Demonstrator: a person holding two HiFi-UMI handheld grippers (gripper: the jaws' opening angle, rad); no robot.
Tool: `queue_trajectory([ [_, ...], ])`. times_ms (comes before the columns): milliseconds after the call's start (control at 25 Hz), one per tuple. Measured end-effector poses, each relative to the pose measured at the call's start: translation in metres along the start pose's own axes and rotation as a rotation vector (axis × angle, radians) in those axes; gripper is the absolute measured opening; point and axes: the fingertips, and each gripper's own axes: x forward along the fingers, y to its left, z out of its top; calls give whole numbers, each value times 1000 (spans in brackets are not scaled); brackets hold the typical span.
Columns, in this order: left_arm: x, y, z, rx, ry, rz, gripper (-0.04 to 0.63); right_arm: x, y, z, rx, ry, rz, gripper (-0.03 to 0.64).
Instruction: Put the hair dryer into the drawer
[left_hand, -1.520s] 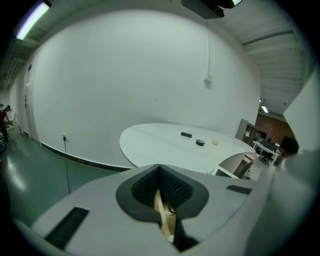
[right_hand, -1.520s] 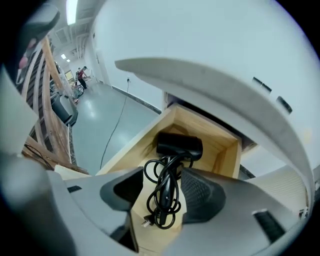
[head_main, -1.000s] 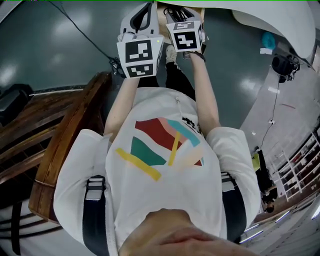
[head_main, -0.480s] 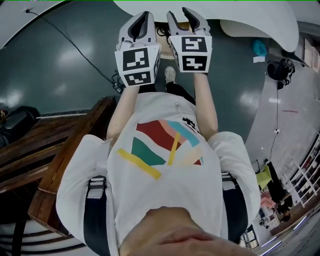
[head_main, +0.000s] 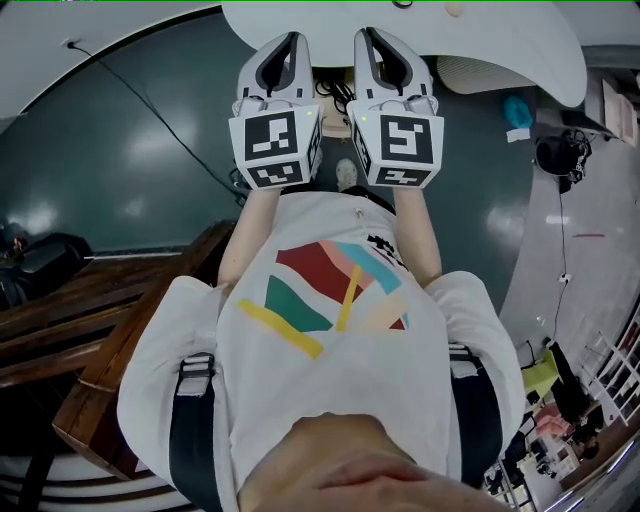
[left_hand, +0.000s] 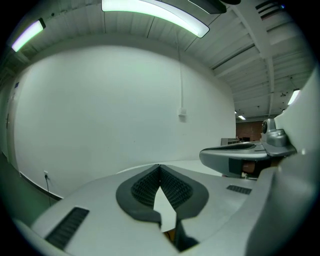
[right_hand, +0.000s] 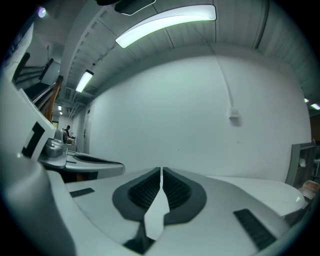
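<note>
Neither a hair dryer nor a drawer can be made out in any view. In the head view I hold both grippers raised in front of my chest, side by side and pointing away from me. My left gripper (head_main: 294, 40) is shut, its dark pads meeting at the tips (left_hand: 159, 166) with nothing between them. The jaws of my right gripper (head_main: 368, 36) are closing; their tips (right_hand: 161, 170) meet and hold nothing. Each gripper view looks at a bare white wall. Between the grippers a small tan thing (head_main: 334, 112) with a dark cord shows below; I cannot tell what it is.
A dark wooden bench (head_main: 120, 330) stands at my left on the glossy dark floor. A black cable (head_main: 150, 95) runs across that floor. A white curved surface (head_main: 480, 40) spans the top. A blue thing (head_main: 518, 108) and a black object (head_main: 560, 155) lie at the right.
Both grippers have risen and now stand larger and closer under the head camera, their jaws fully in view. The wooden bench has slid lower in the picture.
</note>
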Motion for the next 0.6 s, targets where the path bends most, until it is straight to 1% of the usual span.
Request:
queue_trajectory([
  [160,-6,-7,20,35,-43,-1,14,-15,-2,18,-27,-68,-19,15],
  [360,-17,-12,36,66,-92,8,14,-31,2,34,-25,-141,-10,11],
  [600,-24,-10,37,75,-112,16,14,-32,14,34,-21,-152,13,11],
])
